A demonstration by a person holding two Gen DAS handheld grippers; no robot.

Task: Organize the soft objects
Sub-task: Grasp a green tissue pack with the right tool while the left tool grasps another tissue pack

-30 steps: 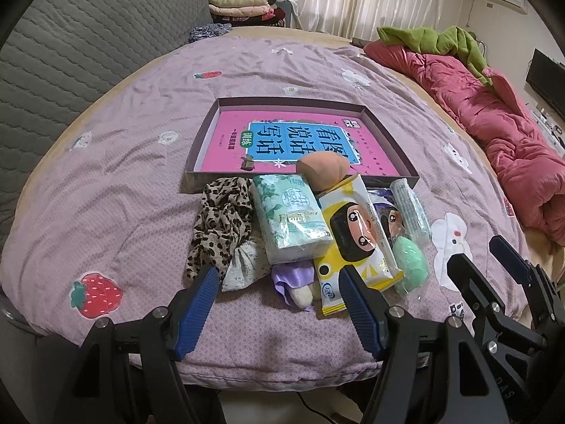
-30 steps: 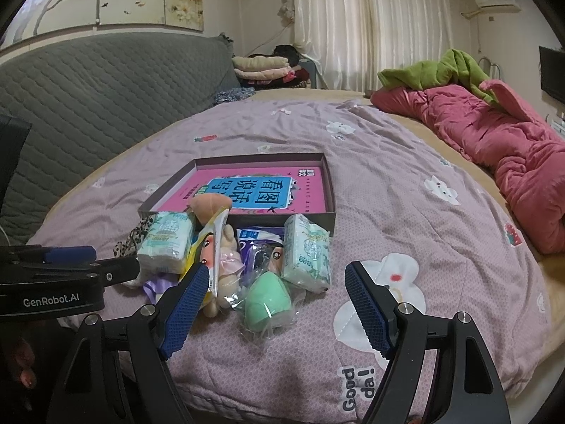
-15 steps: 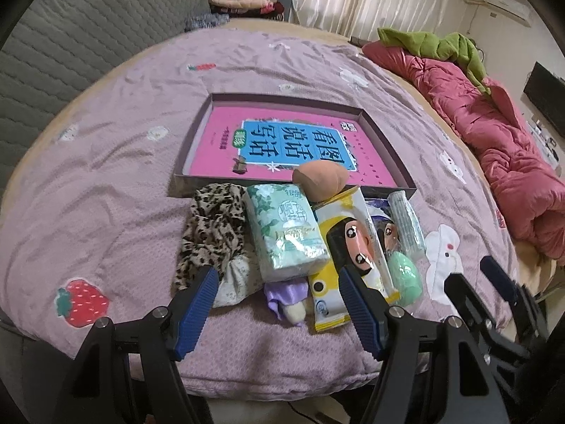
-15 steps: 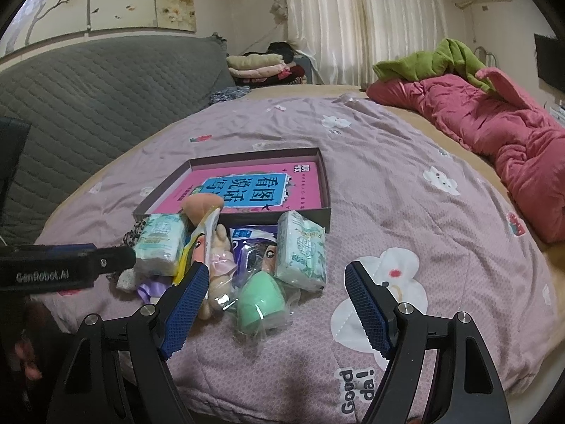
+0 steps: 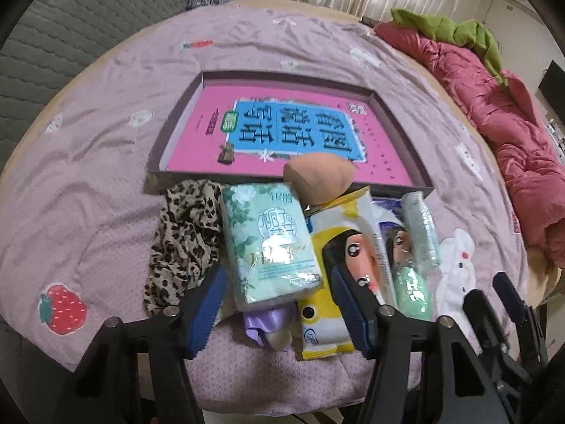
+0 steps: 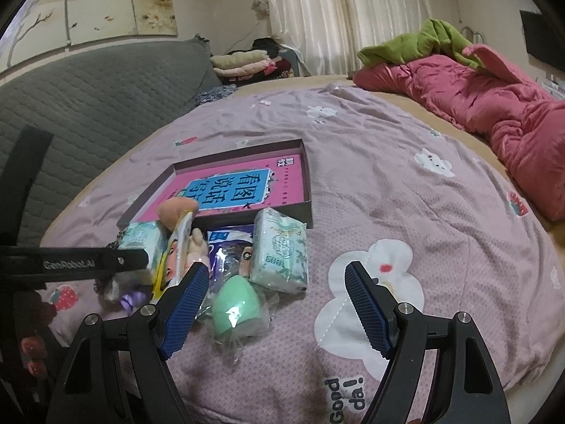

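A pile of soft things lies on the purple bedspread in front of a shallow box [image 5: 289, 81] with a pink book in it. The pile holds a leopard scrunchie [image 5: 183, 240], a green tissue pack [image 5: 268, 243], a tan sponge [image 5: 317, 176], a yellow wipes pack [image 5: 339, 247] and a second tissue pack [image 6: 282, 251]. My left gripper [image 5: 279, 300] is closing, its blue pads on either side of the green tissue pack's near end, not pressing on it. My right gripper [image 6: 275, 304] stands open over a green sponge [image 6: 235, 305] in a clear bag.
A pink quilt [image 6: 494, 106] with a green cloth [image 6: 423, 39] on it lies along the right. A grey padded headboard [image 6: 88, 99] and folded clothes [image 6: 243, 63] are at the back left. A hand [image 6: 31, 349] shows at the lower left.
Both grippers have moved forward and down onto the pile. The left jaws have narrowed around the green tissue pack.
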